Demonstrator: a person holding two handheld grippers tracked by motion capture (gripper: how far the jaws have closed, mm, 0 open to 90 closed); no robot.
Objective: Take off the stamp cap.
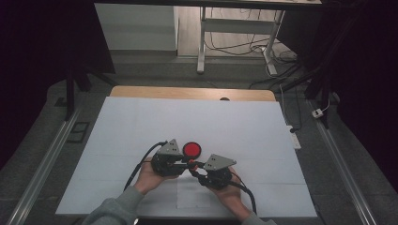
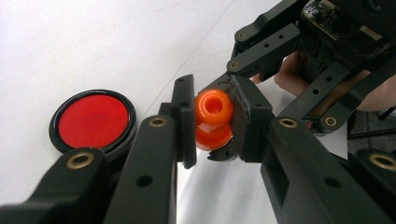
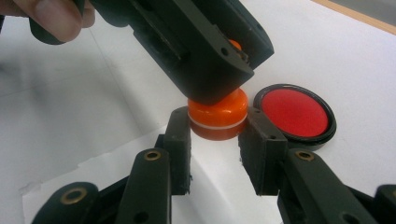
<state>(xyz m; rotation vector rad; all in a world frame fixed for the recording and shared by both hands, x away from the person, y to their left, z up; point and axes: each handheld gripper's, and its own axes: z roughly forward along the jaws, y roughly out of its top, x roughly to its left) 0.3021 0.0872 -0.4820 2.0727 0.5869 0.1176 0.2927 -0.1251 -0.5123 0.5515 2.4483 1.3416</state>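
Both grippers clamp one orange piece [image 2: 213, 120]: left gripper [image 2: 213, 122] on its upper part, right gripper [image 3: 218, 123] apparently on its base. A red disc [image 1: 192, 149] lies just beside it on the table [image 1: 141, 122]. The left gripper hides the piece's top in the right gripper view.

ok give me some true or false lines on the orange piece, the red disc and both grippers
1. The left gripper is shut on the orange piece. True.
2. The right gripper hangs open far from the orange piece. False: its fingers clamp that piece's lower part.
3. The red disc lies flat on the white sheet. True.
4. The red disc is held between fingers. False: it lies free beside the grippers.
5. The disc has a black rim. True.
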